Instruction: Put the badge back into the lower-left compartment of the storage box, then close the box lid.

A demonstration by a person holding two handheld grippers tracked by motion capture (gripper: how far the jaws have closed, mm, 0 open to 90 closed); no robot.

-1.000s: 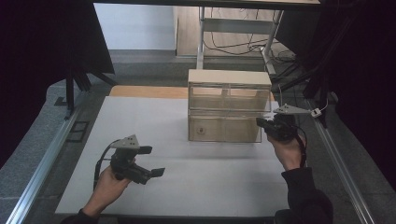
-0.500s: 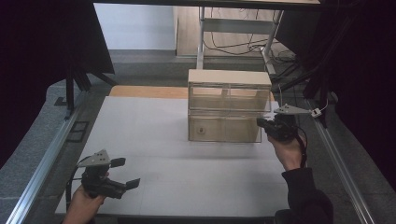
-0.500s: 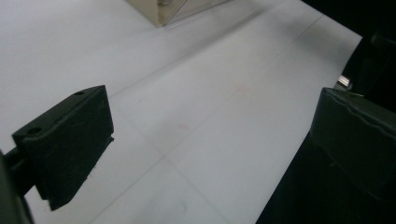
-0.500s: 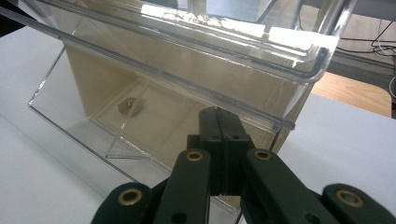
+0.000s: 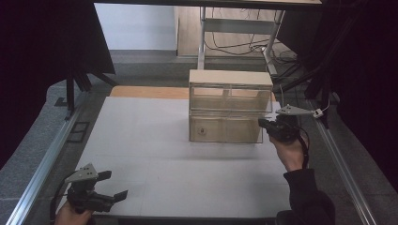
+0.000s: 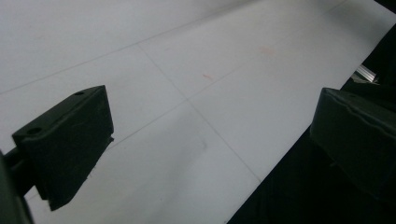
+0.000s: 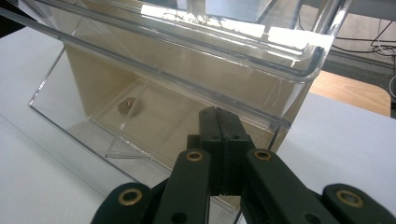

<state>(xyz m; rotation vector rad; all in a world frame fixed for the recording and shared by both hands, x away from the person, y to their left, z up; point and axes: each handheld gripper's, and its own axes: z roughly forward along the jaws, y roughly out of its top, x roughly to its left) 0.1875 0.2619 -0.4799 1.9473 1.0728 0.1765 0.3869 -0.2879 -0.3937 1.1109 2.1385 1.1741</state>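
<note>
Since the earlier frames the left gripper [image 5: 112, 185] had drawn back from the middle of the white table [image 5: 141, 136] to its near left corner, close to the near edge; the right gripper [image 5: 264, 123] and the cabinet [image 5: 230, 105] had kept their places.

The cabinet, a small box with clear drawers, stood at the far middle of the table. The right gripper was at its right near corner, level with the lower drawer [image 5: 225, 129]. In the right gripper view its jaws were pressed fully together with nothing between them, their tips [image 7: 219, 122] just beside the clear front edge of the lower drawer; whether they touched it could not be told. A small brown object [image 7: 127, 106] lay on the drawer floor, well to the left of the jaws.

The left gripper was well apart from the cabinet. In the left gripper view its jaws stood wide, with only bare table between them, one over the near edge.
</note>
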